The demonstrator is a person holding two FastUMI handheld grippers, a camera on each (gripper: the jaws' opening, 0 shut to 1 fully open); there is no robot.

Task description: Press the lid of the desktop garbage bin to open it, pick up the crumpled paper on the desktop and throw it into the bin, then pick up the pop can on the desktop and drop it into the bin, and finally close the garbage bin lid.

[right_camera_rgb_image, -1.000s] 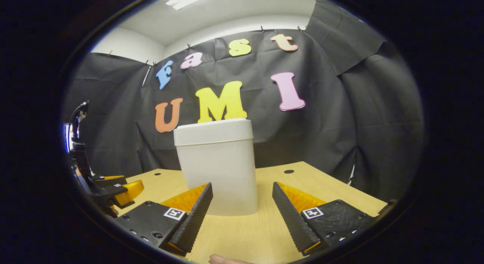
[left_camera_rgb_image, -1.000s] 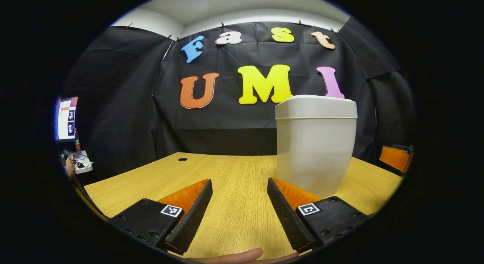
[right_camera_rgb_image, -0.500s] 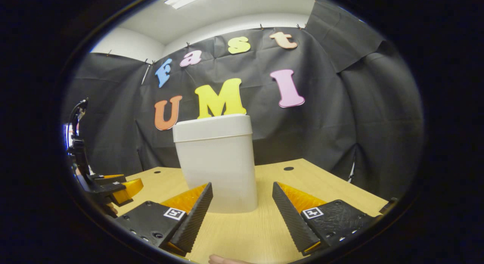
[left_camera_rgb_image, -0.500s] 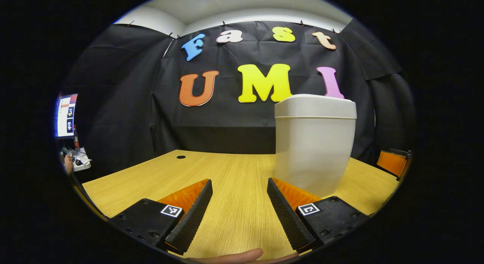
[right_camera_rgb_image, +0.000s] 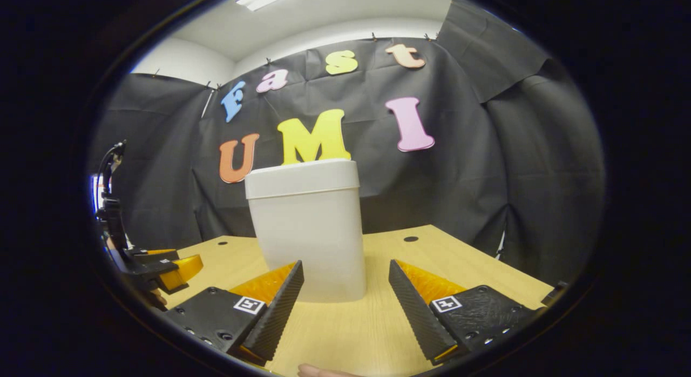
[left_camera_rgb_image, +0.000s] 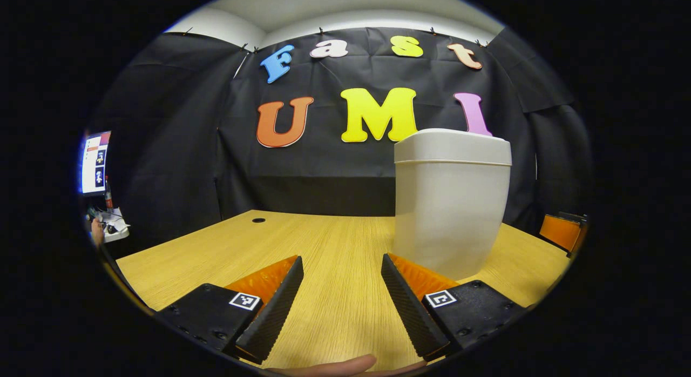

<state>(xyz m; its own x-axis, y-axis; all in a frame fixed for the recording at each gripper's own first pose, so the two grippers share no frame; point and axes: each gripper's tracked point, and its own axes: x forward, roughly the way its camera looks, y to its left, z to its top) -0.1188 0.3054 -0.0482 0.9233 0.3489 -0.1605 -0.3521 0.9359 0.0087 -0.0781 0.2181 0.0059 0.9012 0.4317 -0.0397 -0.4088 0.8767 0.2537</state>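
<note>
Left gripper (left_camera_rgb_image: pixel 341 269) and right gripper (right_camera_rgb_image: pixel 345 274) are both held spread with nothing between the fingers, low over the light wooden desktop (left_camera_rgb_image: pixel 227 253), with the white plastic garbage bin (right_camera_rgb_image: pixel 307 231) seen upright just ahead, its white lid (left_camera_rgb_image: pixel 452 147) down.

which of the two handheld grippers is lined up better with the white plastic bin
The right gripper: the white plastic lidded bin overlaps the gap between its open fingers. From the left gripper it stands wholly right of the gap.
</note>
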